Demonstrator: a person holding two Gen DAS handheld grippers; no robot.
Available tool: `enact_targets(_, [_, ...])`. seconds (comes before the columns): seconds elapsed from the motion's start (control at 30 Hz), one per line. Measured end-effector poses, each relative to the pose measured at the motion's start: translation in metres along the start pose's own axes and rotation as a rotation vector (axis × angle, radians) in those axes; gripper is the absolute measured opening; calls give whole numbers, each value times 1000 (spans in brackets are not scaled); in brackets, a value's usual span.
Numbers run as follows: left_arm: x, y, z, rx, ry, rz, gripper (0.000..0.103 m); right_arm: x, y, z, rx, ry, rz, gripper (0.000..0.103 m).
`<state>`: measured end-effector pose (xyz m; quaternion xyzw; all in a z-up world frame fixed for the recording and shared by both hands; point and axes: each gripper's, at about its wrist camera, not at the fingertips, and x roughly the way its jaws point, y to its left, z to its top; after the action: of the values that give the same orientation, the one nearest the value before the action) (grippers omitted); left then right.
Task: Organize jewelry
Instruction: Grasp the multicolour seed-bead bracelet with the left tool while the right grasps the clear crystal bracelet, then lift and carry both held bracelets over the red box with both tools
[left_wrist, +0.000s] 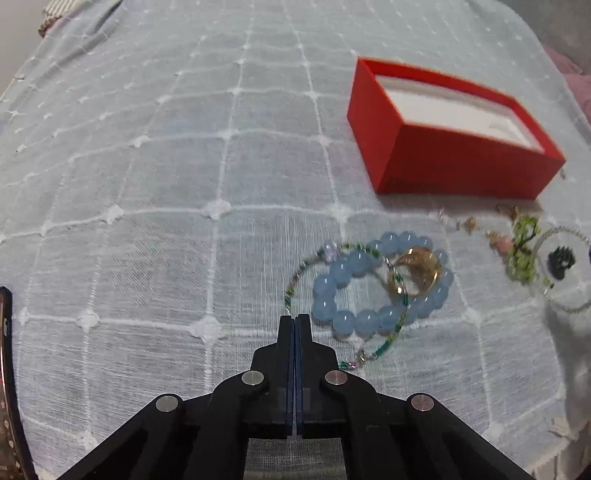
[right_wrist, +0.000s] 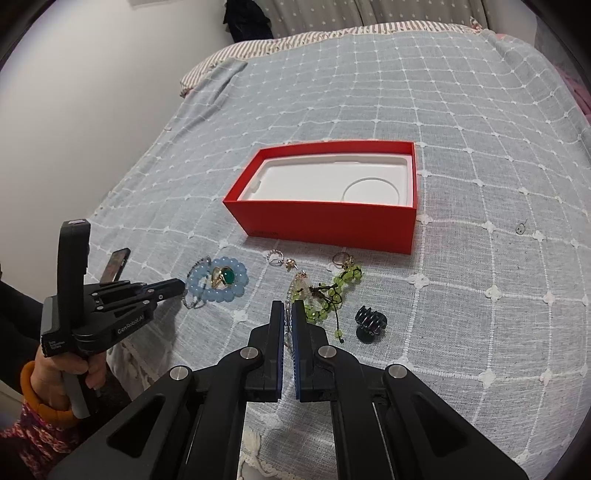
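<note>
Left hand-held gripper (left_wrist: 294, 317) clenched on the thin green beaded bracelet (left_wrist: 295, 286) at its tips; right hand-held gripper (right_wrist: 287, 308) clenched on clear beads. Next: carry to the red box (right_wrist: 321, 221) ahead.

We see our black left gripper (right_wrist: 179, 284) lettered "GenRobot.AI", our right gripper (right_wrist: 288, 308) with blue pads and 4 silver rivets, an orange bangle (right_wrist: 35, 398), a patterned sleeve (right_wrist: 26, 439).
</note>
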<state>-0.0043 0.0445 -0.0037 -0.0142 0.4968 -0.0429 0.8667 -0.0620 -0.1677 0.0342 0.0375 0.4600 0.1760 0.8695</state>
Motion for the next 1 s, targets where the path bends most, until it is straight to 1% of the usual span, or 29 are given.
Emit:
enact_targets(0.17, [-10,2,7,-9,-57,-23,0,-5,0,2,4,-18,26,3])
enact_targets(0.2, [-10,3,8,-8,-56,-30,0,-6,0,2,4,-19,27,3])
enact_targets(0.27, [-1,3,9,-2,-9,-54,9,-5,1,1,2,-16,22,3])
enact_targets(0.33, [5,3,7,0,25,-62,20,-3,1,1,2,-10,20,3])
enact_targets(0.43, [18,-12,-1,83,75,-4,26,-1,1,0,1,-2,19,3])
enact_targets(0.5, [20,-24,-5,151,56,50,26,-2,2,-1,-2,-2,21,3])
enact_targets(0.53, [21,-28,-5,167,55,68,26,-2,2,-1,-3,-3,20,3])
enact_targets(0.6, [24,-32,-4,162,57,80,25,-1,2,-1,-2,-2,17,3])
enact_targets(0.67, [25,-31,-2,150,58,100,13,0,1,-1,1,0,13,3])
enact_targets(0.7, [25,-30,-2,140,55,116,4,0,1,-1,2,0,14,3])
enact_targets(0.73, [23,-25,-3,128,54,110,2,0,0,-1,2,-1,15,3])
enact_targets(0.87, [15,-19,1,96,20,105,1,-7,2,1,-8,-20,20,3])
enact_targets(1.0, [-12,-18,5,69,-72,82,1,-14,2,7,-18,-49,20,3])
